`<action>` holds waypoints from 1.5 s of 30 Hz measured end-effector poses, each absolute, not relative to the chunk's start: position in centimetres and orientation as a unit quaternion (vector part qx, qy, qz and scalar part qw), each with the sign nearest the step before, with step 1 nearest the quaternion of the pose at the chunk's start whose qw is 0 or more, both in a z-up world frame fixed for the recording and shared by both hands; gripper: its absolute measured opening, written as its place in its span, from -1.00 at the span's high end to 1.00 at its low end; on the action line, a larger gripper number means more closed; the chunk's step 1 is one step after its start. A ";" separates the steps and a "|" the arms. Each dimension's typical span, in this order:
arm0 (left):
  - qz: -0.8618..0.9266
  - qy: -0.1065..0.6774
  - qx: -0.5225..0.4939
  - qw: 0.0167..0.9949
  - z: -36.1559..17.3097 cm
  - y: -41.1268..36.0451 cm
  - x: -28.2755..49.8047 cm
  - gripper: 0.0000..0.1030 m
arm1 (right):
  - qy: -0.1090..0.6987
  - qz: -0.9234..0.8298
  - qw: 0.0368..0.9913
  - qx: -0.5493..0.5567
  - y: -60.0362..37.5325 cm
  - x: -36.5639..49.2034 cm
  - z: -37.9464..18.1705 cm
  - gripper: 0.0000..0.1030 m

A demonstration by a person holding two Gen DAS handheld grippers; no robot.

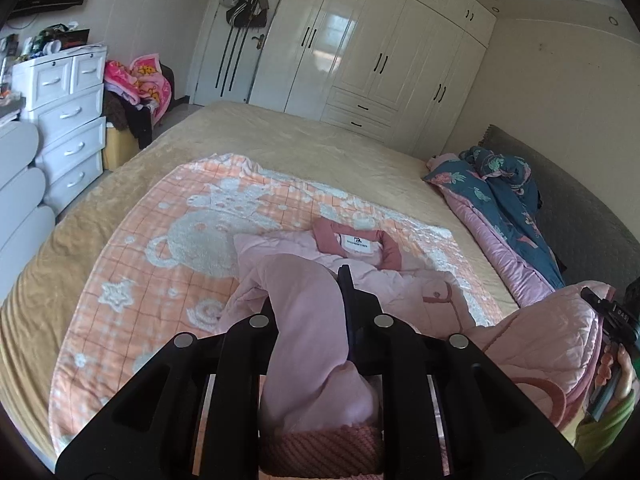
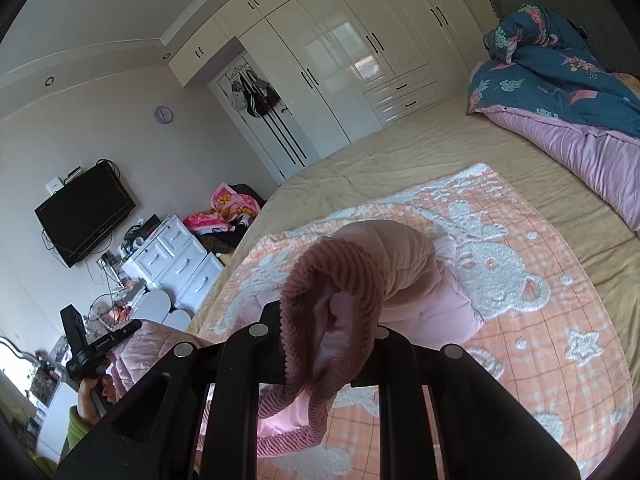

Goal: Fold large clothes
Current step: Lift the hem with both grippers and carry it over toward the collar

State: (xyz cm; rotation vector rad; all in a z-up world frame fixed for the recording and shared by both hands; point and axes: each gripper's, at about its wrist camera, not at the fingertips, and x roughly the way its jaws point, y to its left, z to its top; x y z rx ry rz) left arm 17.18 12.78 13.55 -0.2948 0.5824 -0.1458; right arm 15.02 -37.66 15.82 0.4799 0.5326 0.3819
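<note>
A pale pink quilted jacket (image 1: 404,280) lies on a peach bear-patterned blanket (image 1: 168,240) on the bed, its collar and white label (image 1: 356,246) facing up. My left gripper (image 1: 312,296) is shut on one pink sleeve (image 1: 304,328), lifted off the bed, with the ribbed cuff (image 1: 320,448) hanging towards the camera. My right gripper (image 2: 328,320) is shut on the other sleeve, and its dark pink ribbed cuff (image 2: 336,276) drapes over the fingers. Each gripper shows in the other view, the right gripper (image 1: 610,312) and the left gripper (image 2: 102,340), each held by a hand in a green sleeve.
A folded blue floral quilt (image 1: 500,188) with pink lining lies along the grey headboard (image 1: 568,196). White drawers (image 1: 68,120) and a chair piled with clothes (image 1: 140,88) stand beside the bed. A white wardrobe (image 1: 380,48) fills the far wall. A wall television (image 2: 84,212) hangs nearby.
</note>
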 end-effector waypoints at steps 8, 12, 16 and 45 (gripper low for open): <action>-0.061 0.279 -0.150 0.946 13.7 13.0 19.7 0.80 | 0.263 0.173 0.918 0.241 -38.1 18.0 15.9 0.71; -0.051 0.276 -0.147 0.948 13.5 12.7 20.9 0.80 | 0.272 0.160 0.916 0.246 -38.5 19.6 15.2 0.71; -0.040 0.275 -0.140 0.950 13.1 12.4 22.0 0.80 | 0.279 0.153 0.915 0.248 -38.7 21.0 14.6 0.71; 0.019 0.296 -0.100 0.950 7.6 11.3 27.5 0.77 | 0.344 0.094 0.903 0.239 -38.6 29.6 8.3 0.70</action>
